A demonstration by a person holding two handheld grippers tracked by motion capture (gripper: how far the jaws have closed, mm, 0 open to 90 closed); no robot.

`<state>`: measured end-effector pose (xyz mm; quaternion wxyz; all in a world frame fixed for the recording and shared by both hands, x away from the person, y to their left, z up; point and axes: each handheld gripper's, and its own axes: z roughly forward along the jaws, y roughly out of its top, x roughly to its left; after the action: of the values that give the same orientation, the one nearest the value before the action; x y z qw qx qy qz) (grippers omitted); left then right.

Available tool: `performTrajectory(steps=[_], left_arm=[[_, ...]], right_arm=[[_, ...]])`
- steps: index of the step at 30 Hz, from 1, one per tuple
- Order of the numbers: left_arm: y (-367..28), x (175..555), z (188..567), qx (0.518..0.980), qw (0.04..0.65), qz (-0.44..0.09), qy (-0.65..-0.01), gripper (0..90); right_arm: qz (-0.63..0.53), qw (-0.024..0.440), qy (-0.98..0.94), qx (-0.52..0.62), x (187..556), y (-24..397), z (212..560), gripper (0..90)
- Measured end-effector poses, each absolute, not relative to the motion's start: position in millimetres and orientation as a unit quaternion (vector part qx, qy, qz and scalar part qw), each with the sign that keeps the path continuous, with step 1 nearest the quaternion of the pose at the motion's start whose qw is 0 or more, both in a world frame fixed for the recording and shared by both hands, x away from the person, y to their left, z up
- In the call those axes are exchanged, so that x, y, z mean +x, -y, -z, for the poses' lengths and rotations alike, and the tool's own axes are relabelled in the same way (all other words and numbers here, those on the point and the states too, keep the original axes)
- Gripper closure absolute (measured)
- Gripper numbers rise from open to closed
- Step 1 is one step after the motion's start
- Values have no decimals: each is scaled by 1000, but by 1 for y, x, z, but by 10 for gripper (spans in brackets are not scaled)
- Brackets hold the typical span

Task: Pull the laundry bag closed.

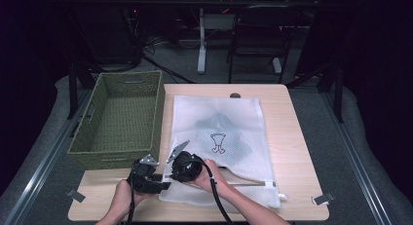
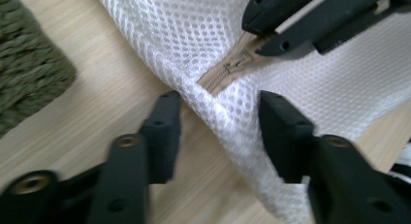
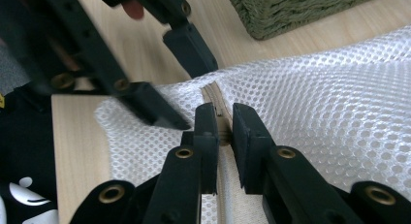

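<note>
At the near edge of the desk [image 1: 297,196] a person's two hands work at the zipper [image 3: 220,120] end of a white mesh laundry bag [image 1: 229,137], which lies flat on the desk to the right of a green woven basket [image 1: 119,120]. The right gripper [image 3: 223,132] is clamped on the zipper, apparently on its pull tab, at the bag's near left corner. The left gripper [image 2: 220,132] has its jaws apart, straddling the bag's corner fold without pressing it. The step in hand looks like opening or closing the zip. The next move probably calls for the left gripper to pinch the mesh beside the zipper and hold it taut while the right draws the pull along the seam. The two grippers sit very close and could crowd each other. Inside the bag lies a dark garment [image 1: 221,132]. Beyond the desk stand a chair [image 1: 258,35] and a desk leg [image 1: 201,45].
</note>
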<state>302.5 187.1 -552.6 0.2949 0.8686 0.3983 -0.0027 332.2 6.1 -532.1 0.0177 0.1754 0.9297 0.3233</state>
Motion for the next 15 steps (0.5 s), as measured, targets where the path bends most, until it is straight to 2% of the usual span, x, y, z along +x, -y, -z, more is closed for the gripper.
performTrajectory(steps=[7, 15], left_arm=[[-189, 304, 557, 859, 309, 21, -407, 789], [-189, 303, 556, 860, 317, 12, -400, 814]], right_arm=[[-306, 19, -937, 170, 330, -7, 542, 812], [-303, 7, -938, 166, 334, -9, 548, 806]])
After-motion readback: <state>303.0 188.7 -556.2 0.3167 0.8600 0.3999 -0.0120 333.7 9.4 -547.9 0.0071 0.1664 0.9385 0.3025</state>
